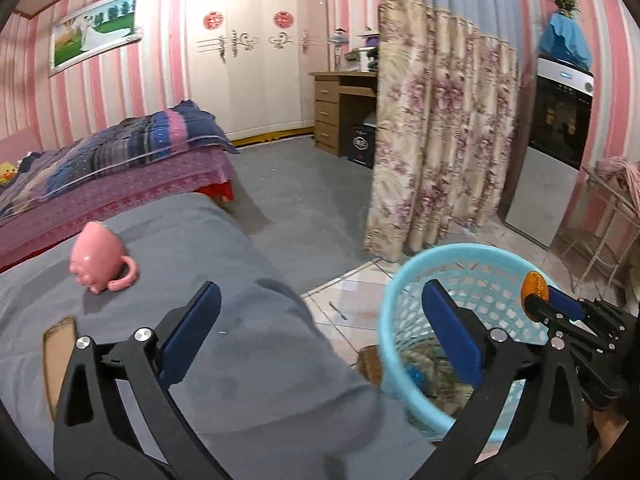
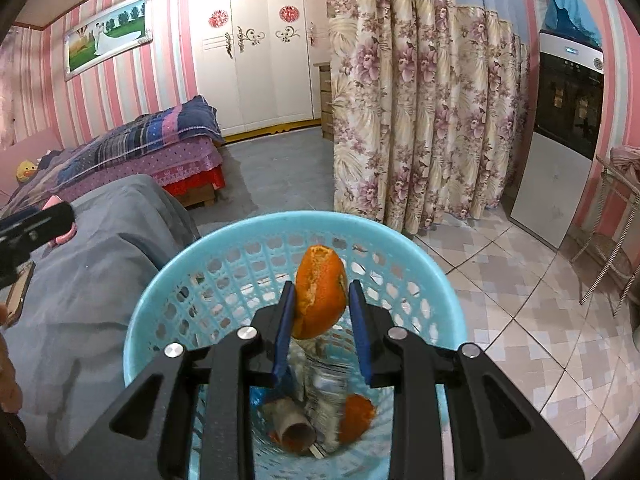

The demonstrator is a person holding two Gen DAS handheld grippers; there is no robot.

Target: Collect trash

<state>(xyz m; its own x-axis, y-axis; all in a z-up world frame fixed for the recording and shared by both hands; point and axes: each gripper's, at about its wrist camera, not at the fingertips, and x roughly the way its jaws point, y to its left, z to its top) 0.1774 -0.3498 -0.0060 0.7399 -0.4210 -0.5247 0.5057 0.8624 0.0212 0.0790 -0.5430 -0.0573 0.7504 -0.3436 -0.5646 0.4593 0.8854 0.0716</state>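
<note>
A light blue mesh trash basket (image 2: pixel 416 256) stands on the tiled floor beside a grey-covered table (image 1: pixel 224 280). My right gripper (image 2: pixel 322 290) is shut on a piece of orange peel (image 2: pixel 320 292) and hangs above the basket's mouth; the left wrist view shows the same right gripper (image 1: pixel 548 300) and peel (image 1: pixel 534 290) at the basket's (image 1: pixel 404 276) far rim. Inside lie another orange peel (image 2: pixel 358 416), a cardboard roll (image 2: pixel 292 428) and crumpled wrappers. My left gripper (image 1: pixel 320 304) stands wide open with nothing between its fingers, over the table's edge and the basket.
A pink mug (image 1: pixel 100 260) lies tipped on the grey cloth, with a flat brown-edged object (image 1: pixel 60 344) near the left edge. A bed (image 1: pixel 120 160) lies behind, a floral curtain (image 1: pixel 432 140) and a tall appliance (image 1: pixel 556 140) to the right, a metal rack (image 2: pixel 616 248) at the far right.
</note>
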